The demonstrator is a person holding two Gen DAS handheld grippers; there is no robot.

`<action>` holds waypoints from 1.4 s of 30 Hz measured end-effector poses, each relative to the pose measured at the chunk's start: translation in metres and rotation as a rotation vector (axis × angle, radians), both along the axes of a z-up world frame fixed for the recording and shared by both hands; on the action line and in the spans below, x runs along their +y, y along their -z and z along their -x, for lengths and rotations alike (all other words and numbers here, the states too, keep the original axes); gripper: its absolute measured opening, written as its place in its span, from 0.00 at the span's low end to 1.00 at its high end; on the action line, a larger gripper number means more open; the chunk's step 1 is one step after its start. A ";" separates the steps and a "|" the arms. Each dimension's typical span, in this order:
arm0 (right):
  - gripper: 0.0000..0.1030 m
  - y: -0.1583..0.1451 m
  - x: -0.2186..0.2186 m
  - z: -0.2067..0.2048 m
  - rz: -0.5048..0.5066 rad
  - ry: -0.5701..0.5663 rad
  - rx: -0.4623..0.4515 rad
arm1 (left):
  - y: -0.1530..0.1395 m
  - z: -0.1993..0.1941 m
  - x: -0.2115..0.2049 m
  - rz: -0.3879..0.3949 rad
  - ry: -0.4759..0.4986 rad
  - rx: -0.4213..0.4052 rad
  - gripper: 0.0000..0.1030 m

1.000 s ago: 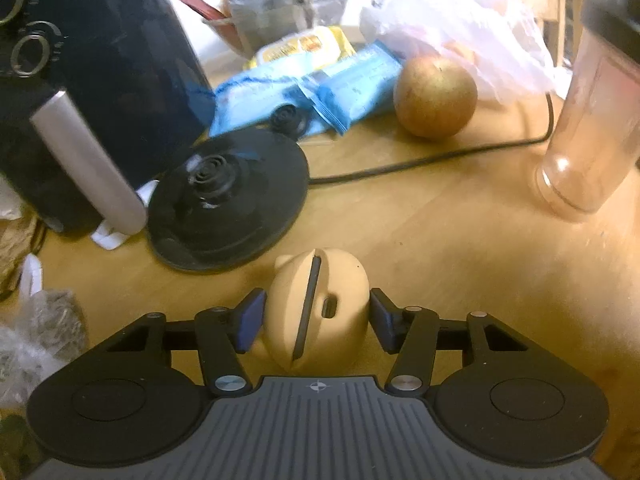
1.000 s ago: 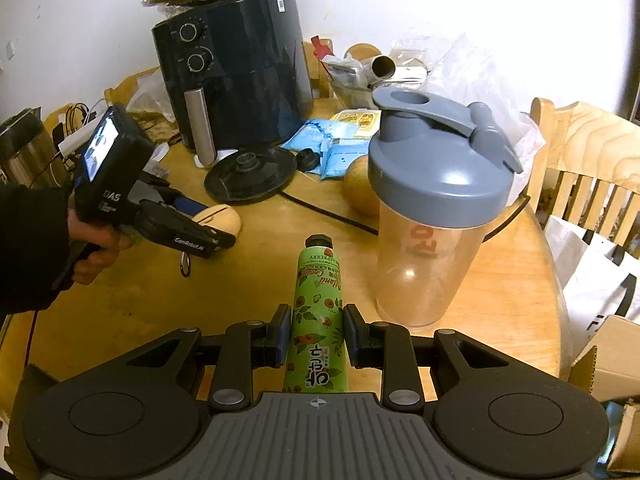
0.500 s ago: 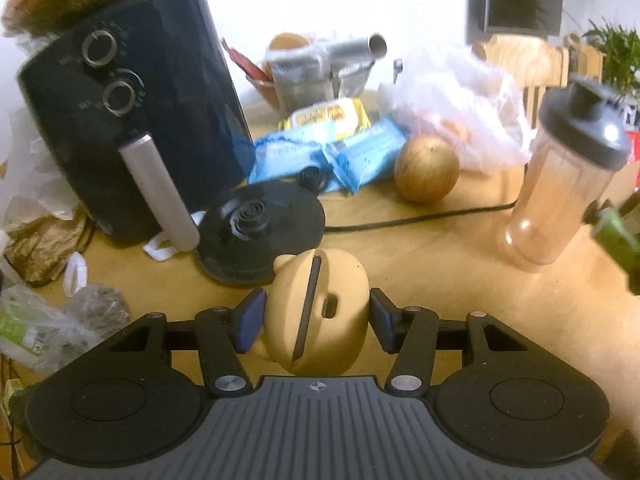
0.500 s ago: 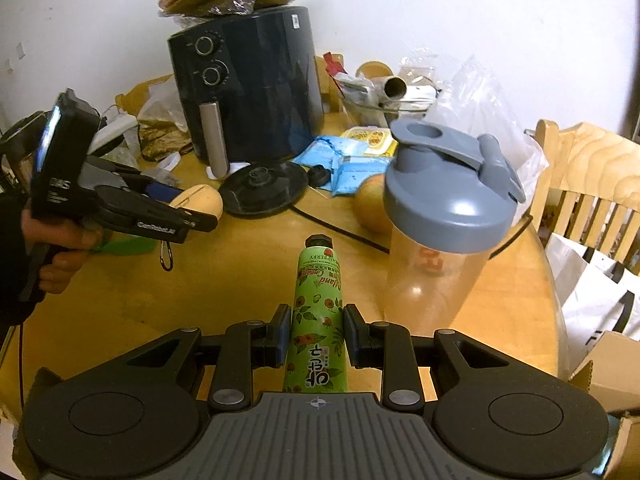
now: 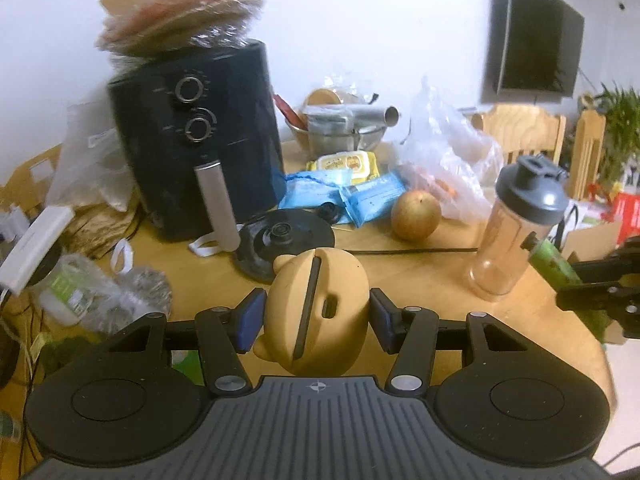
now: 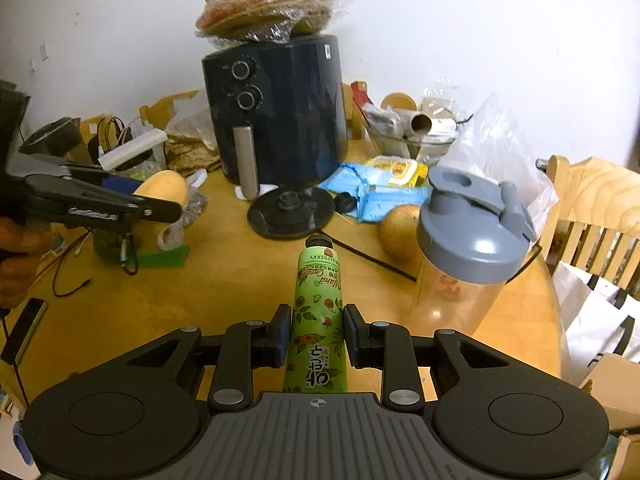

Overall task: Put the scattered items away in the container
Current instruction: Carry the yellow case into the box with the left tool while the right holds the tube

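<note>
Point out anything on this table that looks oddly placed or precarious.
A plastic-wrapped stack of flatbreads sits on top of the air fryer, overhanging its edges; an odd, tippy spot. A kettle base lies with no kettle on it, its cord trailing across the table past the apple. Nothing looks spilled or broken.

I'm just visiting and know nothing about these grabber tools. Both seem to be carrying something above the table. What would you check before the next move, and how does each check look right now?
1. Left gripper clamps the tan bear-shaped case on both sides: ok.
2. Right gripper clamps the green hand cream tube: ok.
3. Tube's black cap is on: ok.
4. Both items are lifted off the wooden table: ok.
5. Shaker bottle stands close beside the tube, easy to knock: not ok.
6. Container to drop the items into is located: cannot tell, none is clearly in view.
</note>
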State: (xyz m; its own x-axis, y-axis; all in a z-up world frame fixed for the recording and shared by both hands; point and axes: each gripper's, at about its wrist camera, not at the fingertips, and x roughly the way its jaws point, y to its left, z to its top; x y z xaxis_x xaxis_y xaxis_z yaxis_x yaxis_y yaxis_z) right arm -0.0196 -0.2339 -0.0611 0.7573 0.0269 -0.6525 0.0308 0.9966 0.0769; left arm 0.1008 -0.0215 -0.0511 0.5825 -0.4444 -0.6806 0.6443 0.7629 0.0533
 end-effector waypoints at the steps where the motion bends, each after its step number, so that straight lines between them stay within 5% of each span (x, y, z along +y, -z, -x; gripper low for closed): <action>1: 0.30 -0.002 0.002 0.002 0.000 0.000 -0.004 | -0.003 0.004 0.005 0.007 -0.007 0.003 0.52; 20: 0.30 -0.023 0.036 0.033 -0.031 -0.016 -0.042 | -0.004 0.075 0.062 0.061 -0.052 0.100 0.52; 42: 0.30 -0.012 0.080 0.054 -0.049 -0.098 0.005 | 0.052 0.153 0.093 0.067 -0.075 0.344 0.53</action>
State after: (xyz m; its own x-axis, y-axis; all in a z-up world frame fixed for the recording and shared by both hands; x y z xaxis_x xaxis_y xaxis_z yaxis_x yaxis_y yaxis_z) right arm -0.0733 -0.1537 -0.0487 0.7462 0.1329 -0.6523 -0.0665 0.9898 0.1256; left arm -0.0520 0.0714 -0.1036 0.3572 -0.4594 -0.8132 0.5578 0.8033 -0.2088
